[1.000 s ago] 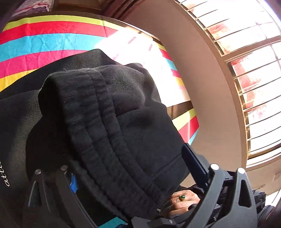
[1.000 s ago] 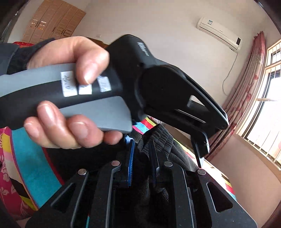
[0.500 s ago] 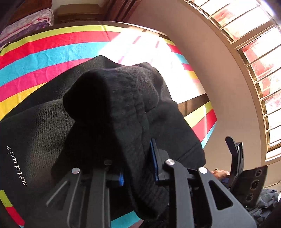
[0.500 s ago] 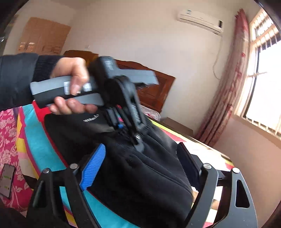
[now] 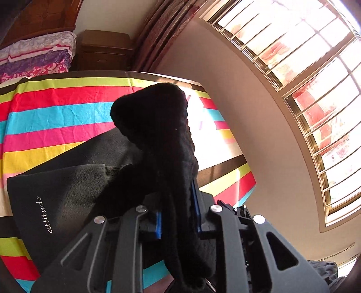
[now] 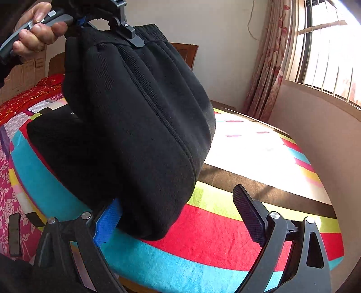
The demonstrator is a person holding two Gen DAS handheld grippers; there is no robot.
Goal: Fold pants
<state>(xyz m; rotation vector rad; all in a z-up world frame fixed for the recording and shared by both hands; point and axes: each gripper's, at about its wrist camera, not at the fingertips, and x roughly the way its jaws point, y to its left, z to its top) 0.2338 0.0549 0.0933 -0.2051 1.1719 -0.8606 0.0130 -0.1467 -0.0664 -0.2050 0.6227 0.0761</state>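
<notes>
The black pants point(image 6: 140, 117) hang by their ribbed waistband over the striped bed cover point(image 6: 225, 236). My left gripper point(image 5: 178, 216) is shut on the waistband; the rest of the pants point(image 5: 63, 191), with white lettering, lies on the cover below. In the right wrist view the left gripper point(image 6: 106, 20) holds the waistband high at the upper left. My right gripper point(image 6: 178, 216) is open, low by the hanging fold, its blue finger point(image 6: 108, 220) touching the cloth.
A barred window point(image 5: 315, 112) and curtains point(image 6: 266, 67) stand to the right, past the cover's edge. A wooden nightstand point(image 5: 103, 51) and bedding point(image 5: 33, 56) lie beyond it. A dark phone point(image 6: 14, 234) lies on the floral bedding at the left.
My right gripper let go of the waistband, opened and dropped low. My left gripper shut on the waistband and lifted it up from the cover.
</notes>
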